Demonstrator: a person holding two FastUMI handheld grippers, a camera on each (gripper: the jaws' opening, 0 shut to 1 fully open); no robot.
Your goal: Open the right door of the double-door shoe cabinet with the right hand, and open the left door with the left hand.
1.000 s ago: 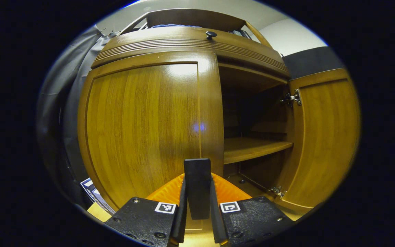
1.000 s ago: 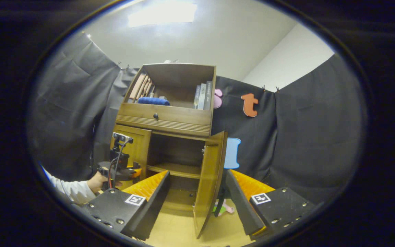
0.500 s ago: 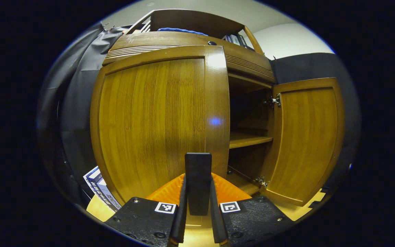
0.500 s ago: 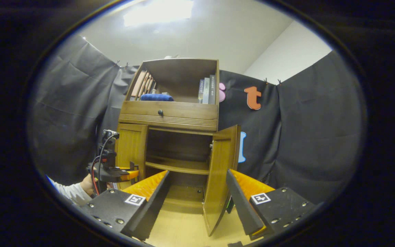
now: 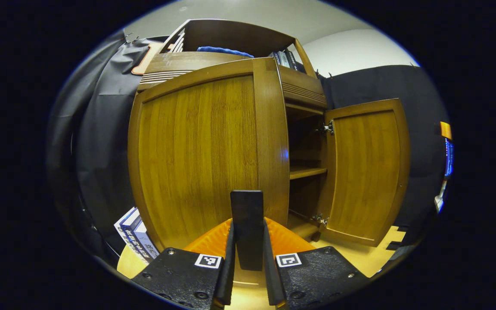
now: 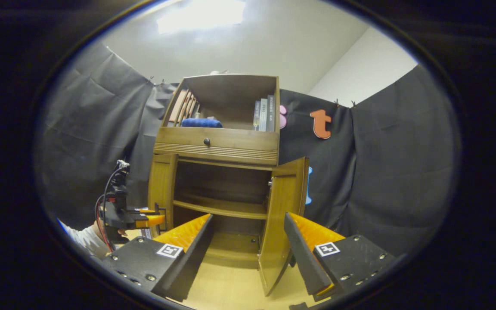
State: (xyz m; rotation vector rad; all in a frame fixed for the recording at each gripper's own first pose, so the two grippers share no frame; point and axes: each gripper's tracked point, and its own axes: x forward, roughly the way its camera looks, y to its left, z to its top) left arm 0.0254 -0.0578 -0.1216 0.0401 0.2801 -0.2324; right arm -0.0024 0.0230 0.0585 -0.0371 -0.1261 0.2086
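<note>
The wooden shoe cabinet (image 6: 218, 144) stands against the black cloth. Its left door (image 5: 200, 155) has swung partly out and looms close in the left gripper view. My left gripper (image 5: 248, 224) is shut on a dark upright handle (image 5: 248, 211) at that door's free edge. In the right gripper view the left gripper (image 6: 144, 215) sits by the left door (image 6: 162, 185), held by a hand. The right door (image 5: 366, 172) stands wide open. My right gripper (image 6: 248, 217) is open, with nothing between its fingers, a little short of the right door (image 6: 284, 215).
Inside the cabinet a bare shelf (image 6: 222, 208) crosses the middle. Above are a drawer with a knob (image 6: 206, 141), a blue cloth (image 6: 200, 123) and books (image 6: 265, 114). More books (image 5: 134, 234) lean on the floor left of the cabinet. A white sleeve (image 6: 84, 241) shows low left.
The left door has swung farther out, with my left gripper holding its handle and moving left with it. My right gripper stays open and has hardly moved.
</note>
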